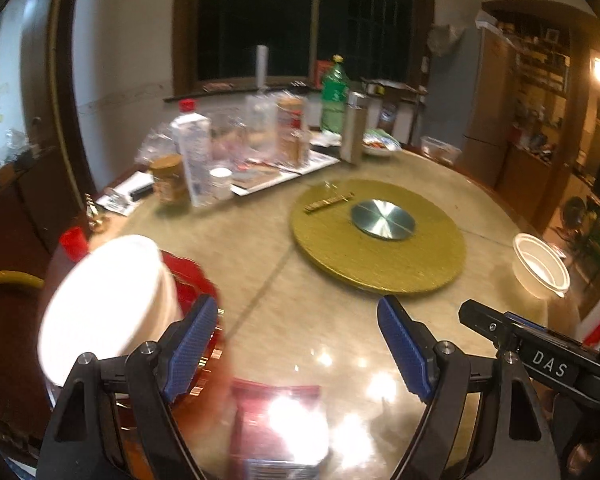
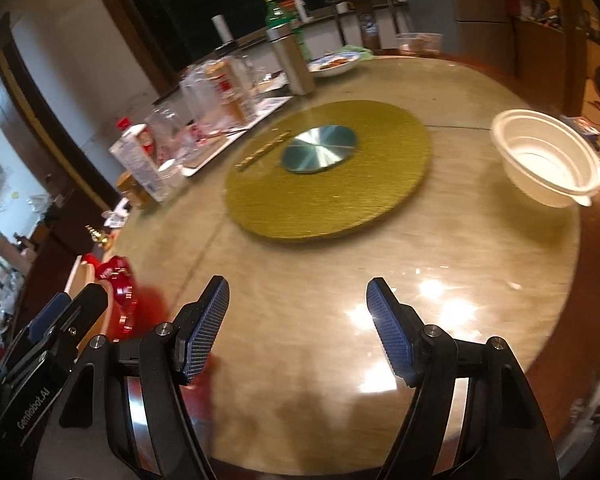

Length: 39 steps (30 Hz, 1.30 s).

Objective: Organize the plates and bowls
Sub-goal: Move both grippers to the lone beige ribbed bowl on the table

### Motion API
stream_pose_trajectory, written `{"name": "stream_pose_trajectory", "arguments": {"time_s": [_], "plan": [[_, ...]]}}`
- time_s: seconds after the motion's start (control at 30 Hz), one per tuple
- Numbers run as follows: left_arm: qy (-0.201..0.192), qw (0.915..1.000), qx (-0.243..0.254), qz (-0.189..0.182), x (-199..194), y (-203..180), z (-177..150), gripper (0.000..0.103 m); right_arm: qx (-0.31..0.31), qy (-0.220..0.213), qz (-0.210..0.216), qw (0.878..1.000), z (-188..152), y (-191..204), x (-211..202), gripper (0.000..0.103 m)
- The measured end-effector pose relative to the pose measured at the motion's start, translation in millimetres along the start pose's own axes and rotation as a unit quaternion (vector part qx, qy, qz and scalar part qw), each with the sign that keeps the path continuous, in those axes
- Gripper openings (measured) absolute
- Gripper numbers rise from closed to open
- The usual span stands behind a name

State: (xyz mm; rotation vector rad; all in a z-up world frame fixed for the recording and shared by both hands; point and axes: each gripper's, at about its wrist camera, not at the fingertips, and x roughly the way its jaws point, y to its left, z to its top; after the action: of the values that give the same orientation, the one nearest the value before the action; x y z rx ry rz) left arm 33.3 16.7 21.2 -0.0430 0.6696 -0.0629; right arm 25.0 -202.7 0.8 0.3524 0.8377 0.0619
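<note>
A white plastic bowl (image 1: 540, 266) (image 2: 548, 156) sits at the table's right edge. A second white bowl (image 1: 108, 304) lies tilted on a red plate (image 1: 192, 276) at the near left, blurred, just left of my left gripper's left finger. The red plate's edge shows in the right wrist view (image 2: 120, 292). My left gripper (image 1: 298, 320) is open and empty above the table. My right gripper (image 2: 298, 300) is open and empty above the near table surface; its body shows in the left wrist view (image 1: 540, 360).
A round beige table (image 2: 380, 248) carries a gold turntable (image 1: 380, 236) (image 2: 328, 168) with a metal hub. Bottles, jars and a tray (image 1: 236, 152) crowd the far left. A steel flask (image 2: 290, 60) and a dish of food (image 2: 334, 65) stand behind. A red packet (image 1: 276, 420) lies near.
</note>
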Motion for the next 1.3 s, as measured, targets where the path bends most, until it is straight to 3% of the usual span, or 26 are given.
{"name": "stream_pose_trajectory", "arguments": {"time_s": [0.43,0.9,1.3], "plan": [[0.064,0.9948,0.033,-0.072,41.0,-69.7,-0.7,0.082,0.025,0.008,-0.061,0.998,4.2,-70.9,-9.3,0.072],[0.124,0.9816,0.057,-0.134,85.9,-148.4,7.2,0.082,0.117,0.034,-0.045,0.992,10.0,-163.0,-28.3,0.072],[0.151,0.9723,0.050,-0.172,117.8,-222.0,21.1,0.082,0.235,0.026,-0.006,0.972,36.1,-245.6,-40.9,0.072]]}}
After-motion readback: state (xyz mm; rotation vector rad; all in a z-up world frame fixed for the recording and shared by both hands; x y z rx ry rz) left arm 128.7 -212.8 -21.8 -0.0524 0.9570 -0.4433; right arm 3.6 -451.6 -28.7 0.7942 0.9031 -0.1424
